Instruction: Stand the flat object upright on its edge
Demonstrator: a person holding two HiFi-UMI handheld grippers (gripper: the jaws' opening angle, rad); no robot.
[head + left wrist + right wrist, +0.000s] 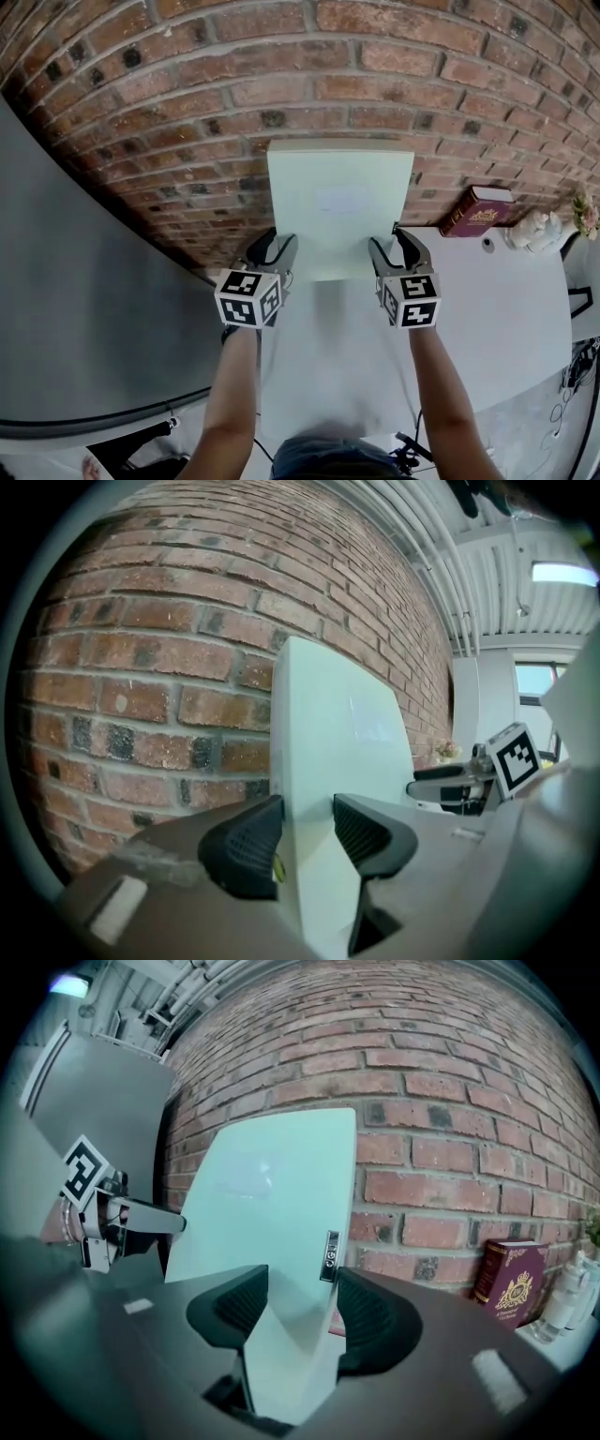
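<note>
A pale green flat slab [339, 202] stands nearly upright in front of the brick wall [187, 112], its lower edge down at the white table [506, 309]. My left gripper [274, 246] is shut on its lower left side edge. In the left gripper view the gripper [305, 832] has both pads against the slab [328, 724]. My right gripper [398, 246] is shut on the lower right side edge. The right gripper view shows this gripper [300, 1307] astride the slab [272, 1194], just below a small dark tag [330, 1256]. Whether the slab's bottom edge rests on the table is hidden.
A dark red book [478, 210] leans on the wall to the right and also shows in the right gripper view [511, 1283]. White ornaments [536, 228] stand beyond the book. A grey panel [84, 309] borders the table on the left.
</note>
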